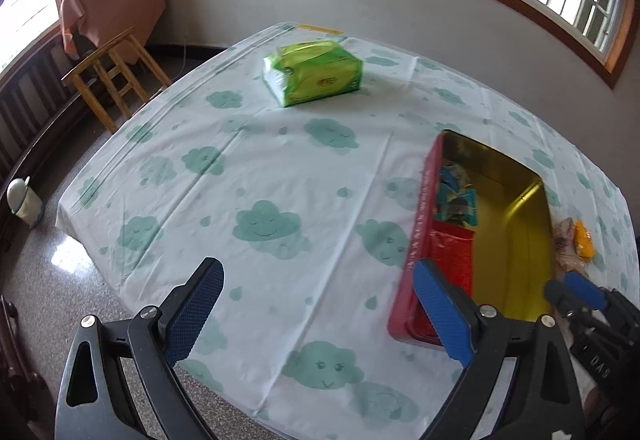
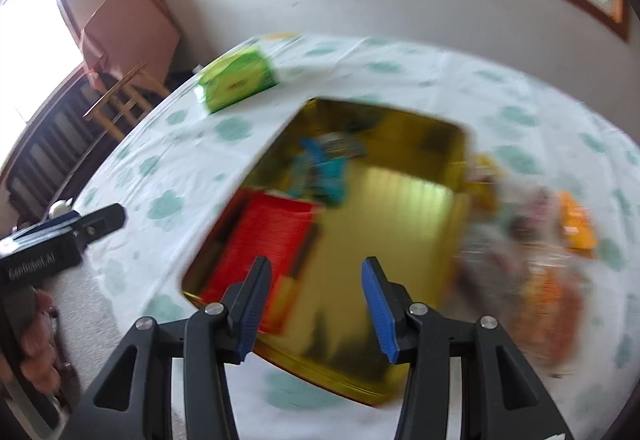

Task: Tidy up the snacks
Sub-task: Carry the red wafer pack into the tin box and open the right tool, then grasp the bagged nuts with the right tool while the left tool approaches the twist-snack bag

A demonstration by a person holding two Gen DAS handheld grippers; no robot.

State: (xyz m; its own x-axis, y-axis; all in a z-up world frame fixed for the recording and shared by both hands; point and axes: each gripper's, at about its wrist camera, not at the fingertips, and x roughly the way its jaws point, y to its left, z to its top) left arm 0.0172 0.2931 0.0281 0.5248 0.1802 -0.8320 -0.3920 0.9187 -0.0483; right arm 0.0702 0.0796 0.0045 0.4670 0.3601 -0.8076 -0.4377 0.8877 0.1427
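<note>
A red tin (image 1: 416, 240) with a gold inside (image 2: 400, 224) stands open on the table. In it lie a red packet (image 1: 452, 256) (image 2: 272, 240) and a blue packet (image 1: 456, 196) (image 2: 324, 168). Loose snacks lie right of the tin: an orange packet (image 1: 583, 238) (image 2: 576, 220) and a clear bag of snacks (image 2: 540, 288). My left gripper (image 1: 320, 314) is open and empty over the tablecloth, left of the tin. My right gripper (image 2: 316, 304) is open and empty above the tin's near end; this view is blurred. It also shows in the left wrist view (image 1: 576, 290).
A green tissue pack (image 1: 312, 74) (image 2: 236, 78) lies at the table's far side. The table has a cloud-print cloth (image 1: 260, 168). A wooden stool (image 1: 112, 76) and a small bin (image 1: 24, 202) stand on the floor to the left.
</note>
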